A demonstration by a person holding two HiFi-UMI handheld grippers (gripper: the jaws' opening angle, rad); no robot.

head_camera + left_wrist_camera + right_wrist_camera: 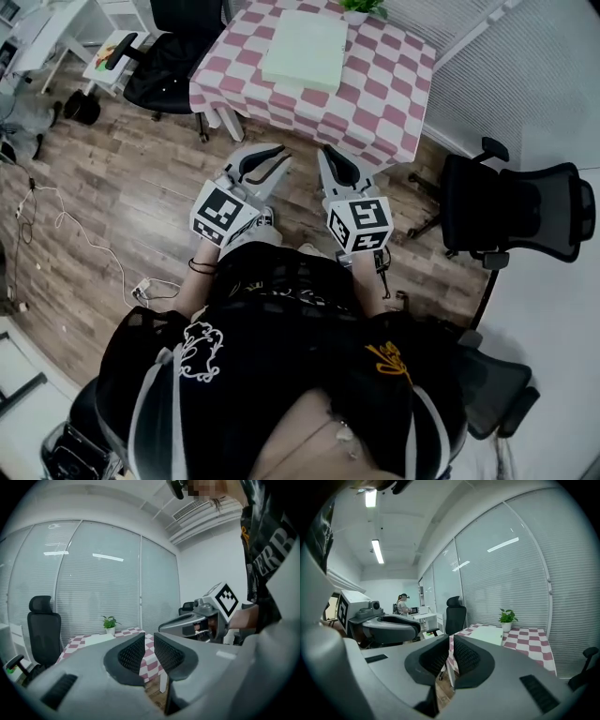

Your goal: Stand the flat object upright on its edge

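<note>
Wood flooring [122, 187] runs under us, and we hold both tools low, close to the body, short of the table. Our left gripper [272, 159] has its jaws closed together with nothing between them; its own view shows the ribbed pads meeting on empty air [149, 637]. Our right gripper [334, 159] is the same, pinched closed and carrying nothing [451, 639]. The two sit side by side, tips pointing forward at the table, well apart from anything on it.

Ahead of them stands the table [394, 103] under a pink-and-white checked cloth. The flat object, a pale green slab [305, 49], lies face down in the middle of that cloth, beyond both tools and roughly between their lines of aim, so neither hand is clearly the nearer. Its longer side seems to run away from us, though the wide lens makes that hard to judge. Past it, at the far edge, is a small potted plant [359, 9].

We judge the task not yet begun: both tools must first travel forward and open.
</note>
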